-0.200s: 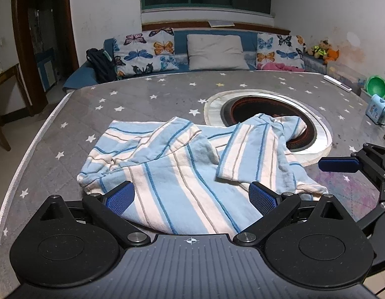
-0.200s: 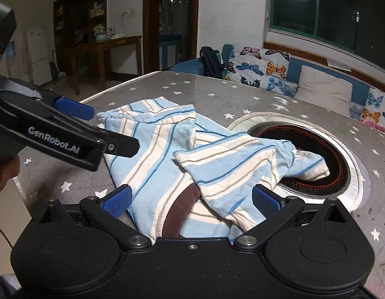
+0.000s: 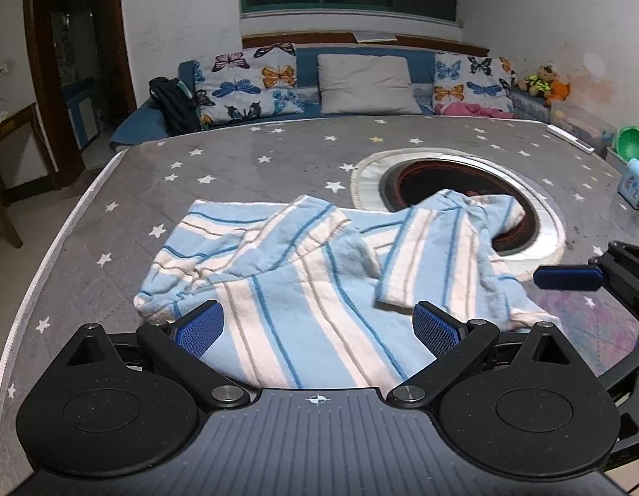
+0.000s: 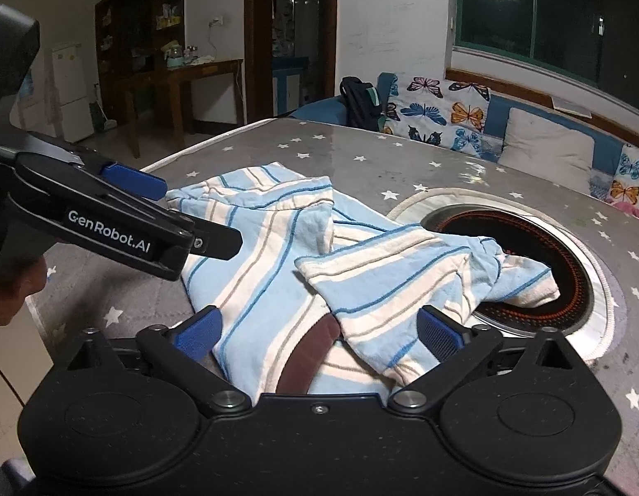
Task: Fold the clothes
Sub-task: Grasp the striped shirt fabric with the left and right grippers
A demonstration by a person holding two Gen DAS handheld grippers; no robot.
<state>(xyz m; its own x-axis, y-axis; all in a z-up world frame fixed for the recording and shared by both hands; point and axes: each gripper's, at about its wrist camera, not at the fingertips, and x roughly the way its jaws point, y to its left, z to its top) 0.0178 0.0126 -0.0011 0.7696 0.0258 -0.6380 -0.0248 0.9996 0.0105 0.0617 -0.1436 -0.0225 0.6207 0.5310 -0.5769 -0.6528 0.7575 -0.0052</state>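
Note:
A blue-and-white striped shirt (image 3: 303,289) lies crumpled on the grey star-patterned table (image 3: 237,165), with one sleeve folded over and its far end draped into the round opening. It also shows in the right wrist view (image 4: 278,264), where a brown collar patch (image 4: 307,355) faces me. My left gripper (image 3: 317,326) is open and empty, its jaws just above the shirt's near edge. My right gripper (image 4: 317,328) is open and empty over the collar end. The left gripper also shows in the right wrist view (image 4: 133,206), at the left.
A round opening with a dark red-ringed burner (image 3: 456,190) and white rim is set in the table beyond the shirt. A sofa with butterfly cushions (image 3: 253,82) runs behind the table. The right gripper's finger (image 3: 567,277) shows at the right edge.

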